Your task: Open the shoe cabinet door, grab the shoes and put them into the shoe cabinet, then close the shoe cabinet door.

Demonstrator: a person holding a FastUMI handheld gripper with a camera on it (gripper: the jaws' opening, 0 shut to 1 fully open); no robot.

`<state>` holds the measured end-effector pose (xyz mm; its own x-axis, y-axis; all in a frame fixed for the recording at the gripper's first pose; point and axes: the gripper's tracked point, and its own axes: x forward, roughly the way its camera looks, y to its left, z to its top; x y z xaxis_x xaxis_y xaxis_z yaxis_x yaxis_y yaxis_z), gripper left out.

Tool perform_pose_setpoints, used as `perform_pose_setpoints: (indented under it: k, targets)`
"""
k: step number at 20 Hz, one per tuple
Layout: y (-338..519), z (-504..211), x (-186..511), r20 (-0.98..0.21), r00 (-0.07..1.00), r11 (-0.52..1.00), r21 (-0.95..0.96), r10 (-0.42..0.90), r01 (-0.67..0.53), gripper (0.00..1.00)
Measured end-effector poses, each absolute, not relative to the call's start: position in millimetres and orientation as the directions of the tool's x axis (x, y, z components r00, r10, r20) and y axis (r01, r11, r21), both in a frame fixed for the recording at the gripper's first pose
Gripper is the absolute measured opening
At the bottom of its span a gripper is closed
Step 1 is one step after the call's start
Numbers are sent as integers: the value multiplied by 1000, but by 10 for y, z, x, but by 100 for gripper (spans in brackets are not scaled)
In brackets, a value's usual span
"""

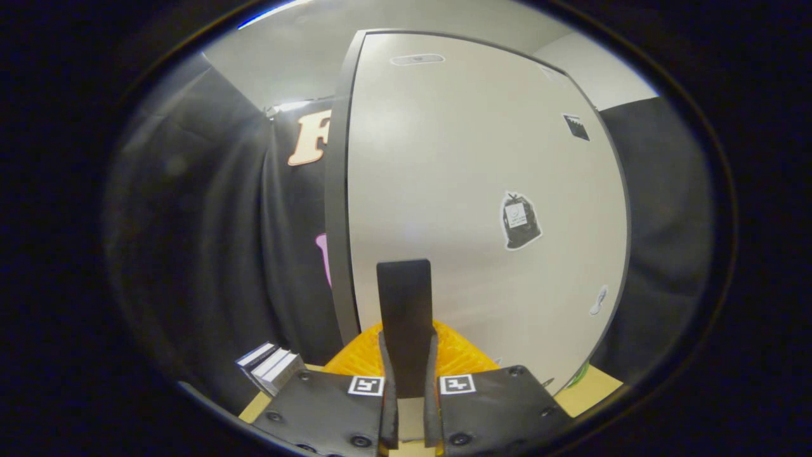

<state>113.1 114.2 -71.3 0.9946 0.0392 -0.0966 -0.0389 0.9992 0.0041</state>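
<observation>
We see the cabinet door just beyond our gripper, whose fingers pinch a dark flat handle standing up between them. Small boxes lie left of the door, beside the fingers.

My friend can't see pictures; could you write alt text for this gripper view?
The gripper is shut on a dark handle standing out from a pale cabinet door, which bears a few stickers. Black cloth hangs on both sides.
</observation>
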Motion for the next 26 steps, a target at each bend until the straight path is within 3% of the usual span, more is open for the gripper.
perform_pose_setpoints:
  k: [7,15,26]
  targets:
    - [1050,-685,799,-107,989,994,24,106,-104,17]
    - [680,-581,157,-140,955,965,55,263,-257,17]
    - [182,-491,-124,-184,888,905,34,422,-423,17]
